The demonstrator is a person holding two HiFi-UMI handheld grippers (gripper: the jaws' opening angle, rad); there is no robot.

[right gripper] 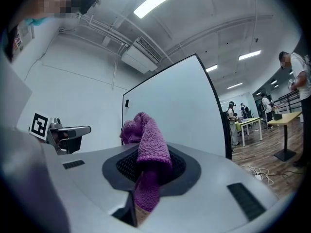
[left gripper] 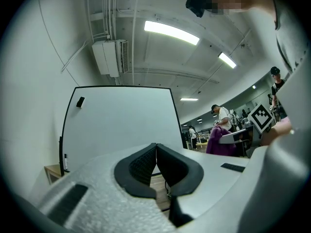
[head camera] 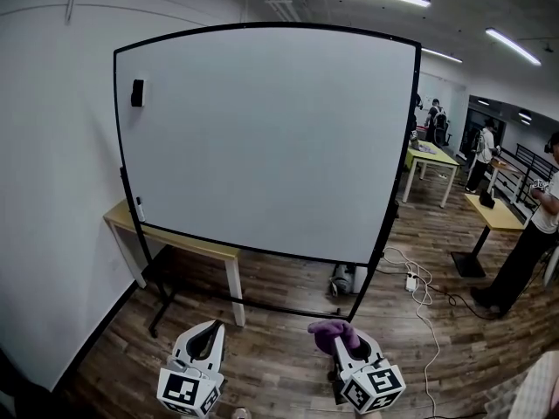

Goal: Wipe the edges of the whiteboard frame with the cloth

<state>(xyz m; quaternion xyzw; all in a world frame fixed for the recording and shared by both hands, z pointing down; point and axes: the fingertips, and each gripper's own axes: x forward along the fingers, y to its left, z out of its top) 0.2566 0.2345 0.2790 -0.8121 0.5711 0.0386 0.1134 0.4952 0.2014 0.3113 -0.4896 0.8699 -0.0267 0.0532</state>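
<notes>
The right claw (head camera: 348,346) was clamped on the purple cloth (head camera: 330,332), low and well short of the whiteboard frame (head camera: 262,250), whose bottom edge ran crosswise ahead and above it. The left claw (head camera: 203,343), pressed closed and empty, sat equally far back.

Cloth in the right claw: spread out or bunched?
Bunched: the purple cloth sits clamped in the right claw, doubled over in a lump above it.
</notes>
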